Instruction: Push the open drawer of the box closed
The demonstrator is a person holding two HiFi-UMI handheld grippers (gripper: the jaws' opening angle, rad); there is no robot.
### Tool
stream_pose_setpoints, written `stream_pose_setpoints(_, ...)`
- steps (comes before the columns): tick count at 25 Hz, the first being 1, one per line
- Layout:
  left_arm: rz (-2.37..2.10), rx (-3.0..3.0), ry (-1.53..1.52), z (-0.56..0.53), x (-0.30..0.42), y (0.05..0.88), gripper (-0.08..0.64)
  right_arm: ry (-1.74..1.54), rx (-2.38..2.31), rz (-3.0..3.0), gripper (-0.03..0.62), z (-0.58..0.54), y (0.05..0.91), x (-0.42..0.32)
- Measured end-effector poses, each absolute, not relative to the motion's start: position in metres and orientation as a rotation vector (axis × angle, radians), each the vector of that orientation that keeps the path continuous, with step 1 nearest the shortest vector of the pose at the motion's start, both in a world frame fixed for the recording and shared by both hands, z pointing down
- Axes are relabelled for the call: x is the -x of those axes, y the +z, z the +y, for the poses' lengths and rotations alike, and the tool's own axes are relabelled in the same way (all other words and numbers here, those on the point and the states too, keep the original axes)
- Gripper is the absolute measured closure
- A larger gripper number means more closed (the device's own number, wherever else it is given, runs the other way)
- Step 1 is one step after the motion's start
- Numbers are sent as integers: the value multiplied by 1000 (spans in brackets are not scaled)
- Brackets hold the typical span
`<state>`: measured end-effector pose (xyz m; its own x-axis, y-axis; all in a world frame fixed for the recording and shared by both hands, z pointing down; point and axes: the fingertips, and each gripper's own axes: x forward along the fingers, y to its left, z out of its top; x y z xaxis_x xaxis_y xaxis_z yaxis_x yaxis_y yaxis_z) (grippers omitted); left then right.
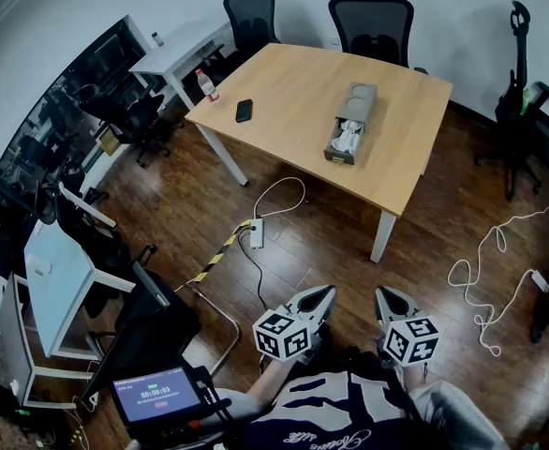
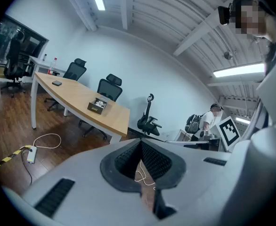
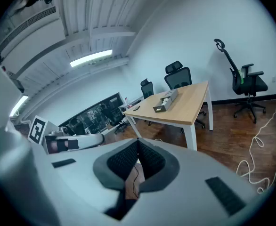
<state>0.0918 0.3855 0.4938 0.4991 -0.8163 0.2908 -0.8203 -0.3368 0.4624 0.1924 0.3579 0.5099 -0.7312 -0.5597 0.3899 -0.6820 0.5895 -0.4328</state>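
A grey box (image 1: 355,113) lies on the wooden table (image 1: 293,101), its drawer (image 1: 345,143) pulled out toward the near edge with white things inside. The same box shows small and far off in the left gripper view (image 2: 98,105) and in the right gripper view (image 3: 165,100). Both grippers are held low near my body, far from the table. My left gripper (image 1: 326,294) is shut, jaws meeting at the tips with nothing between them. My right gripper (image 1: 383,295) is shut and empty too.
A black phone (image 1: 244,110) and a bottle (image 1: 205,84) sit at the table's left end. Office chairs (image 1: 372,12) stand behind it. White cables (image 1: 485,270) and a power strip (image 1: 256,235) lie on the wood floor. A screen on a stand (image 1: 155,394) is at my left.
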Motion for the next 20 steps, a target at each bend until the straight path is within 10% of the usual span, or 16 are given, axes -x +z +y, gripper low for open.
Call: stream_pose_setpoints(20,-1283,-2240,-46,245,42,481,558,956,-1163,-2642,595,221,491,-75)
